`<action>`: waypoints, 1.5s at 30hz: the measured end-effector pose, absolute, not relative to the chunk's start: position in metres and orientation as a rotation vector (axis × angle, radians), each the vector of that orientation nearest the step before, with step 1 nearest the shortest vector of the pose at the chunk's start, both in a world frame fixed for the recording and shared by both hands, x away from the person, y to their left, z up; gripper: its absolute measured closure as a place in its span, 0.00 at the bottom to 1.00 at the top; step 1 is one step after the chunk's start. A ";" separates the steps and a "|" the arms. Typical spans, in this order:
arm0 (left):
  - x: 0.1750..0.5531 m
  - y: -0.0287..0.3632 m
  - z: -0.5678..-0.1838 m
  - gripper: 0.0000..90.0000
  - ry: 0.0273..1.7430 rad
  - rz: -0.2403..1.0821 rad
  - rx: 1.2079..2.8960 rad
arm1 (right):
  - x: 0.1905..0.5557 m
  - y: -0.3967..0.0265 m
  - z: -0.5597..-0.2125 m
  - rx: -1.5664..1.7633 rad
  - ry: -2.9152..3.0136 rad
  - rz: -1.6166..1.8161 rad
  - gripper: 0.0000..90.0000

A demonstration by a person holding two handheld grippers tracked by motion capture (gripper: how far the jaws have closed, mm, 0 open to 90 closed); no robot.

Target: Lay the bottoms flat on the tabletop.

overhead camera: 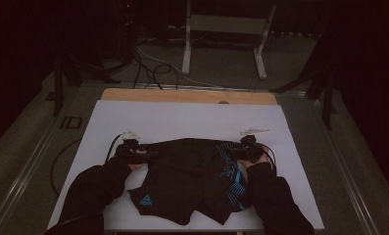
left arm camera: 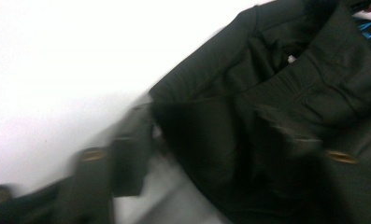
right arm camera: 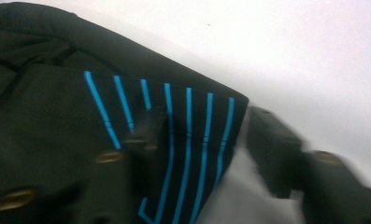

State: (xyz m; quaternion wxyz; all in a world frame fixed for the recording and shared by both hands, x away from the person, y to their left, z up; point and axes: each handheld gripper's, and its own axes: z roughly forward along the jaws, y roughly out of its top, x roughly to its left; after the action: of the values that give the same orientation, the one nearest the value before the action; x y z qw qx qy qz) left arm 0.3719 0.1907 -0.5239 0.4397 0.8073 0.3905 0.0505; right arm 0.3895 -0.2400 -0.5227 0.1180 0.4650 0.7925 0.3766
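While both hands rest low on the table, the left gripper (overhead camera: 142, 152) sits at the left corner of the far edge of a pair of black fabric shorts with bright blue stripes and a small blue logo (overhead camera: 192, 181). Its own view, blurred by motion, has one black jaw out on the white surface and the other over the dark cloth, with the corner of the garment lying between them; whether the pads already press on the fabric I cannot tell. The right gripper (overhead camera: 233, 151) mirrors it at the right corner of that same far edge. In its view one jaw lies across the blue-striped panel and the other stands on the bare white surface just beside the hem, so the striped corner lies between the jaws; here too the blur hides whether the cloth is pinched. A dark cable (overhead camera: 111, 146) trails from the left gripper, and a pale plate tops each tool. Black sleeves (overhead camera: 96, 188) run back from both hands to the near edge. The shorts lie spread and slightly rumpled in the middle of the near half of the white rectangular tabletop sheet (overhead camera: 182, 120), with the striped panel at the right and the logo at the near left. Beyond the sheet a strip of light wooden board (overhead camera: 182, 96) runs along the far edge, and farther off on the dim grey floor stand a white metal frame (overhead camera: 226, 34) and loose cables (overhead camera: 153, 68).
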 end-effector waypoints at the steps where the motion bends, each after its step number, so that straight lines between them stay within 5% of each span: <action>1: 0.371 0.191 -0.523 0.67 0.966 0.132 1.994 | 0.389 -0.240 -0.523 1.337 2.318 1.078 0.68; 3: 0.371 0.192 -0.523 0.82 0.965 0.130 1.986 | 0.388 -0.240 -0.522 1.326 2.308 1.066 0.78; 6: 0.372 0.192 -0.519 0.88 0.952 0.156 1.982 | 0.388 -0.247 -0.520 1.354 2.264 1.109 0.96; 25: 0.422 0.183 -0.479 0.89 0.980 0.341 1.913 | 0.404 -0.249 -0.470 1.386 2.007 1.169 0.97; 36: 0.455 0.166 -0.476 0.88 1.063 0.423 1.903 | 0.430 -0.239 -0.467 1.455 1.914 1.043 0.97; 45: 0.463 0.155 -0.494 0.87 1.164 0.368 1.927 | 0.443 -0.235 -0.480 1.546 1.906 0.953 0.97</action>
State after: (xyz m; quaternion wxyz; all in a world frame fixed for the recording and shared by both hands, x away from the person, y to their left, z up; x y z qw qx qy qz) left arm 0.4632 0.1551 -0.4945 0.4171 0.7676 0.4639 0.1467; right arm 0.4434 -0.2346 -0.4798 0.2517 0.5682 0.7008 0.3503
